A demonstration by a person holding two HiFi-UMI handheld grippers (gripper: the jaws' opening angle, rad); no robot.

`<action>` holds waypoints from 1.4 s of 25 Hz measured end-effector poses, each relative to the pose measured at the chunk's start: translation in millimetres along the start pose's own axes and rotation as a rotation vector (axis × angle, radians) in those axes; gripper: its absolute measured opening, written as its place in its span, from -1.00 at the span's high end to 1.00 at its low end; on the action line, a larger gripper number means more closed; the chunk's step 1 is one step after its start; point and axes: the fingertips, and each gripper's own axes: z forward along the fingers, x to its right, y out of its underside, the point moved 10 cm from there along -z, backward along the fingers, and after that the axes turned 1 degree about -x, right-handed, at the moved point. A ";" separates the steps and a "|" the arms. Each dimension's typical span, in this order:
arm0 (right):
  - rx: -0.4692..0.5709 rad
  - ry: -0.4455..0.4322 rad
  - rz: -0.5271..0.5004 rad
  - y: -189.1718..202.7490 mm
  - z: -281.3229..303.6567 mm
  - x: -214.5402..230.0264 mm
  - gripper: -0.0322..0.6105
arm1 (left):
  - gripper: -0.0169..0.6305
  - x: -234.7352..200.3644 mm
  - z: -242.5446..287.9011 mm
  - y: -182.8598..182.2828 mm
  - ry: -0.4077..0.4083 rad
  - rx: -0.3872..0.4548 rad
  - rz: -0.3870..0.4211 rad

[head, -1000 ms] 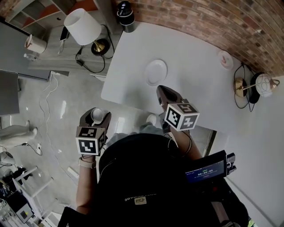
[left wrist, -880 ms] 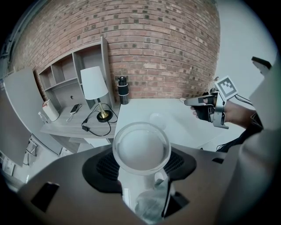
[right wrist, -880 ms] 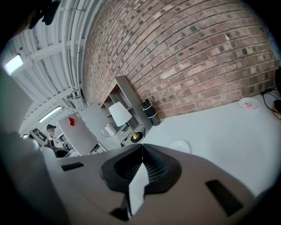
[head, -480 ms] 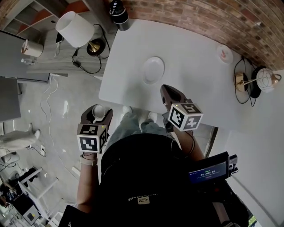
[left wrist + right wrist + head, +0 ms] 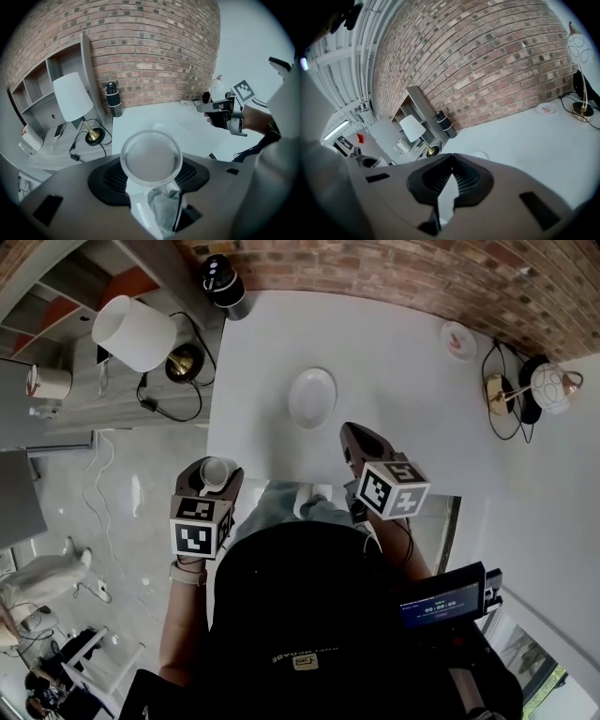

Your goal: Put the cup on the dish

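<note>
A white dish point(image 5: 312, 397) lies on the white table point(image 5: 403, 381), near its front left corner. My left gripper point(image 5: 214, 470) is shut on a small white cup point(image 5: 214, 474) and holds it upright over the floor, just left of the table's front edge. In the left gripper view the cup point(image 5: 151, 157) sits open side up between the jaws, and the dish point(image 5: 157, 126) shows faintly beyond it. My right gripper point(image 5: 359, 440) is shut and empty over the table's front edge, just right of the dish. Its jaws meet in the right gripper view point(image 5: 451, 160), with the dish point(image 5: 479, 155) just past them.
A black flask point(image 5: 222, 282) stands at the table's far left corner, against the brick wall. A white lamp point(image 5: 131, 332) sits on the low shelf to the left. At the far right lie a small pink saucer point(image 5: 457, 340) and a globe lamp point(image 5: 548, 385) with cables.
The table and dish have drawn closer and shifted left in the head view. The left gripper keeps the cup and now sits beside the table's front edge; the right gripper stays shut.
</note>
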 end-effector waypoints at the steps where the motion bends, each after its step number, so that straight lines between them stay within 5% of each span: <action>1: 0.005 0.010 0.004 -2.2 1.0 0.0 0.89 | 0.13 -2.1 3.9 -5.5 0.012 -0.001 0.017; 19: 0.091 0.173 0.039 -18.7 -14.5 2.1 0.89 | 0.13 -5.8 88.6 -78.6 0.237 0.000 0.231; 35: 0.165 0.345 0.119 -4.3 -50.9 7.0 0.89 | 0.13 19.9 160.3 -92.1 0.332 -0.056 0.411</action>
